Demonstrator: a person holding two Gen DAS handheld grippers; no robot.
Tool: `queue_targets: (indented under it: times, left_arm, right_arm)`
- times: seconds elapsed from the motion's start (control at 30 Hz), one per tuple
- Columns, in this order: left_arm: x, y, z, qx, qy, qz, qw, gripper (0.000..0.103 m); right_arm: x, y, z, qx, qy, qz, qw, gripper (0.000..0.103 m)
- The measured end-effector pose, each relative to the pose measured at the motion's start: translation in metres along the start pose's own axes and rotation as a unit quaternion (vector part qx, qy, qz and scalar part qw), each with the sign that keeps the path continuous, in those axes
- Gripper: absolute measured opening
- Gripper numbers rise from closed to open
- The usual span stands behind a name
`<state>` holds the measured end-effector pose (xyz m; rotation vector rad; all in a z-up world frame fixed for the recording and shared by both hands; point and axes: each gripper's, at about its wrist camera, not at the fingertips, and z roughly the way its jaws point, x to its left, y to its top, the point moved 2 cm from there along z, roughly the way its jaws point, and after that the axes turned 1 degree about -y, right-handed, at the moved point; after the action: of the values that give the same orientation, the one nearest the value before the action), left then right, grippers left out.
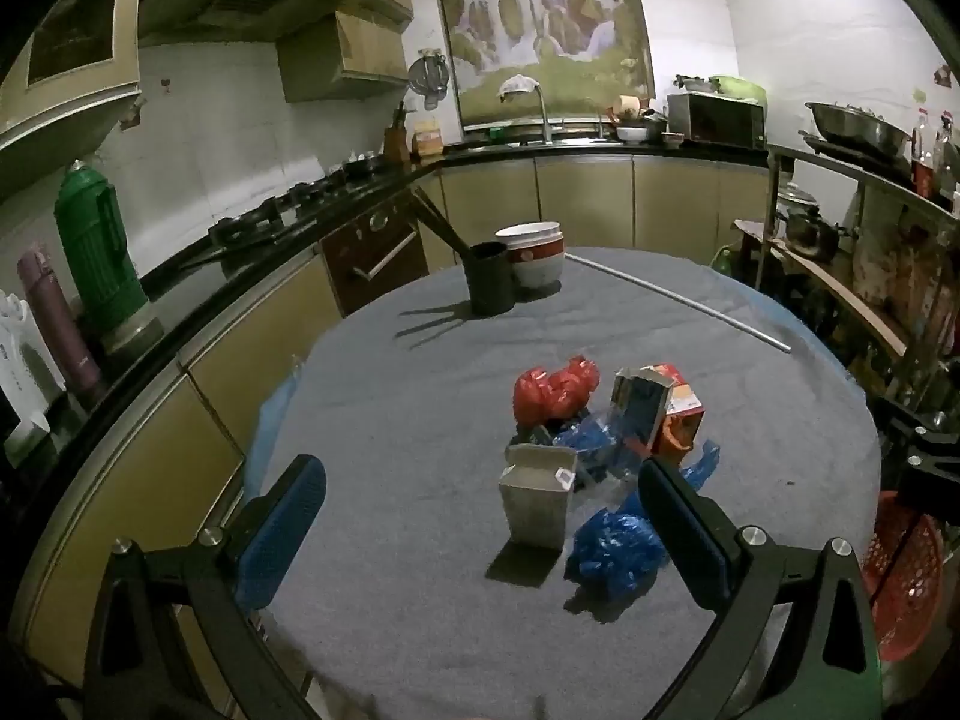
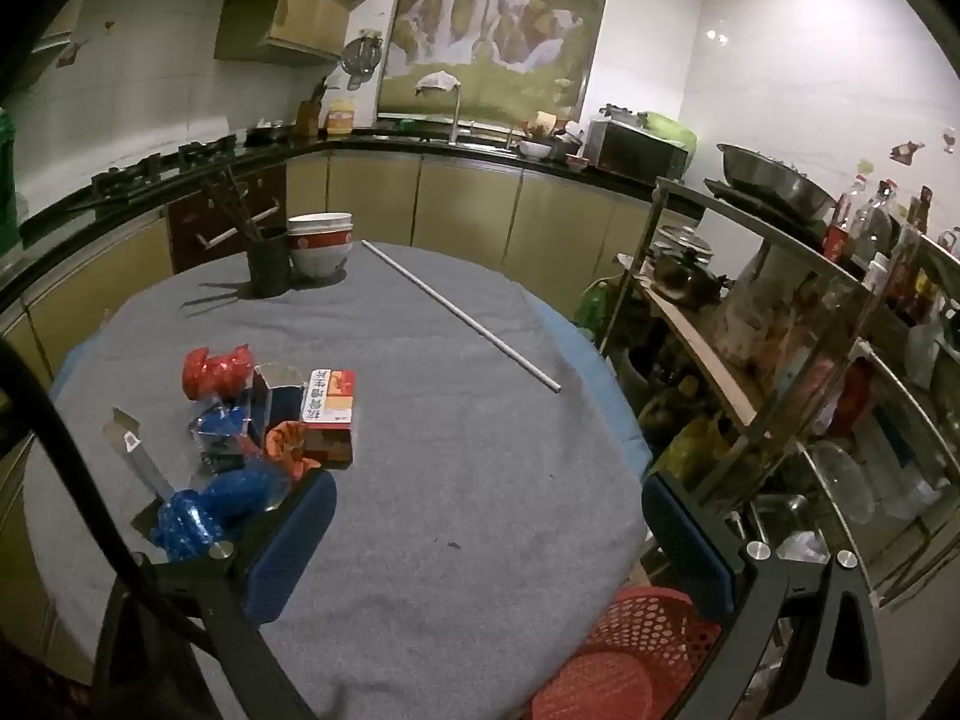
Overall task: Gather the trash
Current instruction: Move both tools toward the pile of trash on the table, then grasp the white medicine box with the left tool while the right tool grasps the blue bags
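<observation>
A pile of trash lies on the grey round table: a crumpled red bag, crumpled blue bags, a grey open carton, a dark blue carton and an orange box. My left gripper is open and empty, with the grey carton between its fingers' line of sight. In the right wrist view the pile sits at the left: red bag, blue bag, orange box. My right gripper is open and empty over bare cloth. A red mesh basket stands below the table's right edge.
A black cup with chopsticks and stacked bowls stand at the table's far side. A long white rod lies across the cloth. Kitchen counter runs left; a cluttered metal shelf stands right.
</observation>
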<state>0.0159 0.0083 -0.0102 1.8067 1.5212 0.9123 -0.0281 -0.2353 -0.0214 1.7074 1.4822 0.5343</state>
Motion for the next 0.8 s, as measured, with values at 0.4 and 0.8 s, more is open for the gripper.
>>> queue_targets:
  times: [0.4, 0.8]
  left_arm:
    - [0.047, -0.002, 0.055, 0.087, -0.042, -0.074, 0.9925, 0.103]
    - [0.02, 0.022, 0.131, 0.163, -0.141, -0.109, 0.9705, 0.102]
  right_arm:
    - [0.007, -0.021, 0.064, 0.123, 0.262, 0.112, 0.951, 0.102]
    - [0.056, -0.047, 0.126, 0.233, 0.364, 0.215, 0.876, 0.077]
